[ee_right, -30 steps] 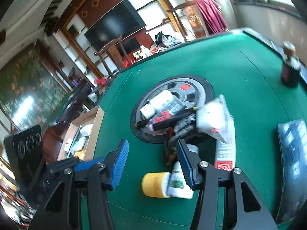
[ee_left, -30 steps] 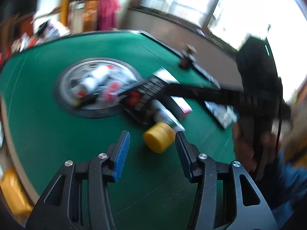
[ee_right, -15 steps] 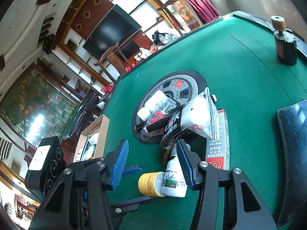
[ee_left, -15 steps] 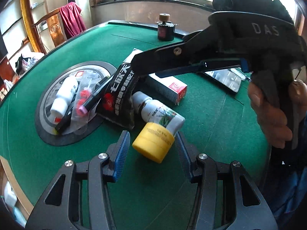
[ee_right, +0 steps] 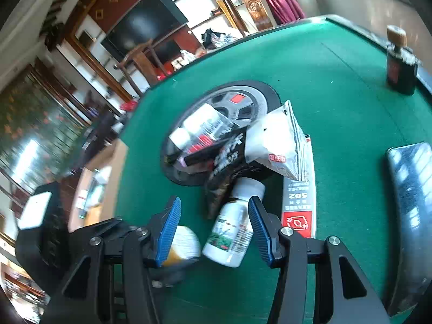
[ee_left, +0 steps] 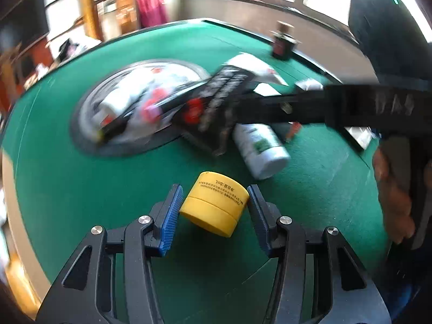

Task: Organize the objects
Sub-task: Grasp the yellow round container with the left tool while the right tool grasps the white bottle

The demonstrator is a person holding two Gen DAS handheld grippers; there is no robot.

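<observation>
Left claw jaws apart, straddling the yellow jar, which lies tilted on the green worktop; pads near, not clamped. Jar looks light, rigid, smooth plastic, so it may roll or slip: grip across the cylindrical wall. Right claw also apart, over the white bottle.

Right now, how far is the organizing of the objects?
Early. Some items already lie on the round tray. The left gripper is open around the yellow jar; the right gripper is open above the white bottle. The black pouch and 502 box remain.
</observation>
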